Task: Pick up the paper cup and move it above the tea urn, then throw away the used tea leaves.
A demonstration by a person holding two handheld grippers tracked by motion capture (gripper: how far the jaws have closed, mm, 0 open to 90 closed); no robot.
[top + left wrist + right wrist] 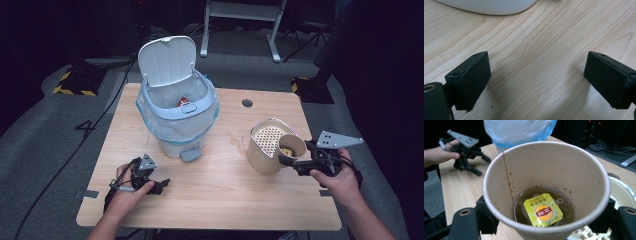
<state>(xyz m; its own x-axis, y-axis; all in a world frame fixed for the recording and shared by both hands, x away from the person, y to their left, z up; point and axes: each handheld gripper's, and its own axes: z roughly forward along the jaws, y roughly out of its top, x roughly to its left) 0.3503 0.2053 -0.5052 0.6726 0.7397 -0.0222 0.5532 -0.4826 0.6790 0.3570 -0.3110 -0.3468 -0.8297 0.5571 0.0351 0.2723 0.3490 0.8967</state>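
- The paper cup point(546, 192) is clamped between the two jaws of the right gripper point(295, 161), one jaw on each side of its wall. It is lifted above the right part of the table point(220, 200) and kept nearly upright.
- Inside the cup there is some brown tea and a tea bag with a yellow label point(543, 210), lying at the bottom in the liquid. Brown drip marks run down the inner wall.
- The cup hangs just over the beige strainer container point(267, 145), which has a perforated insert and stands on the right side of the table, touching the wood.
- I judge that the step in hand is to bring the cup over this strainer, so that the liquid is drained there and the tea bag is kept back.
- The next move probably calls for a slow roll of the right hand, with the rim of the cup kept above the perforated insert, because the tea can spill on the wood.
- The white pedal bin point(178, 107) stands at the far left, lid up, with a blue bag in it. It is probably the later place for the wet bag and the cup.
- The left gripper point(159, 186) rests at the near left, jaws wide apart with nothing between them, only bare wood under them.
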